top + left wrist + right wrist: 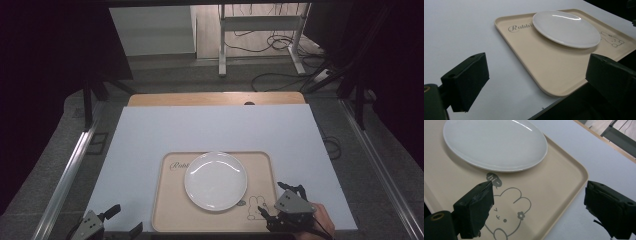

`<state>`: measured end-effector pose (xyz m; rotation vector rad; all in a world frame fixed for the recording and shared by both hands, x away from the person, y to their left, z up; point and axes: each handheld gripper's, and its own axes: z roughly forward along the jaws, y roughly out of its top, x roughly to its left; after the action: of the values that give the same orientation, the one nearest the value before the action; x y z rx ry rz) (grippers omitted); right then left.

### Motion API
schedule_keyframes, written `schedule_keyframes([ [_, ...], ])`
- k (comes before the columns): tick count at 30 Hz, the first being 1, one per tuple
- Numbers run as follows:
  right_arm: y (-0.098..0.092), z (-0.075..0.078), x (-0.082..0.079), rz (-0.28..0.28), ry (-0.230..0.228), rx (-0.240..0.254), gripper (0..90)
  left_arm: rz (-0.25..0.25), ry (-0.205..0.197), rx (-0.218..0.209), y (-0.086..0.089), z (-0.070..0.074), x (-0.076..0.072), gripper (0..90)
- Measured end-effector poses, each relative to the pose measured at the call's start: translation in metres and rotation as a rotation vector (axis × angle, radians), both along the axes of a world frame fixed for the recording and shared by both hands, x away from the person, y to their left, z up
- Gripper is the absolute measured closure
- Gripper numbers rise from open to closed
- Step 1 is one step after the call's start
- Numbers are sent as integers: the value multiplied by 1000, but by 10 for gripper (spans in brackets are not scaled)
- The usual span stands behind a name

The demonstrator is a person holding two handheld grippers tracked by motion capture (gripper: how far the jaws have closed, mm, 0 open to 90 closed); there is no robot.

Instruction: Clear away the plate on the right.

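A round white plate (215, 181) rests in the middle of a beige tray (169, 212) printed with a rabbit and the word "Rabbit". The tray lies at the near edge of the white table top. My right gripper (276, 201) hovers over the tray's near right corner, jaws open and bare; in the right gripper view (541, 205) they straddle the tray's (554, 185) rim, with the plate (494, 142) farther off. My left gripper (126, 220) stands open at the table's front edge, left of the tray. Between its jaws (536, 75) lie only the tray's (549, 67) corner and the plate (566, 28) beyond.
The white board (210, 127) covers a wooden table (215, 98) whose far strip shows. Metal rails (67, 175) run along both sides. Beyond the table are the legs of a desk (222, 50) and loose cables (280, 42) on the floor.
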<state>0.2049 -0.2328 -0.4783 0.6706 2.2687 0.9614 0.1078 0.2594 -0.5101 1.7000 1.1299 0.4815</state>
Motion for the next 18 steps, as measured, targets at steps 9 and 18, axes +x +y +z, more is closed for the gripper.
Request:
schedule_keyframes([
  [9,-20,3,-2,-34,55,133,44,-1,1,1,0,0,0,41],
  [18,-43,3,-9,-43,62,226,25,0,1,2,0,0,0,41],
])
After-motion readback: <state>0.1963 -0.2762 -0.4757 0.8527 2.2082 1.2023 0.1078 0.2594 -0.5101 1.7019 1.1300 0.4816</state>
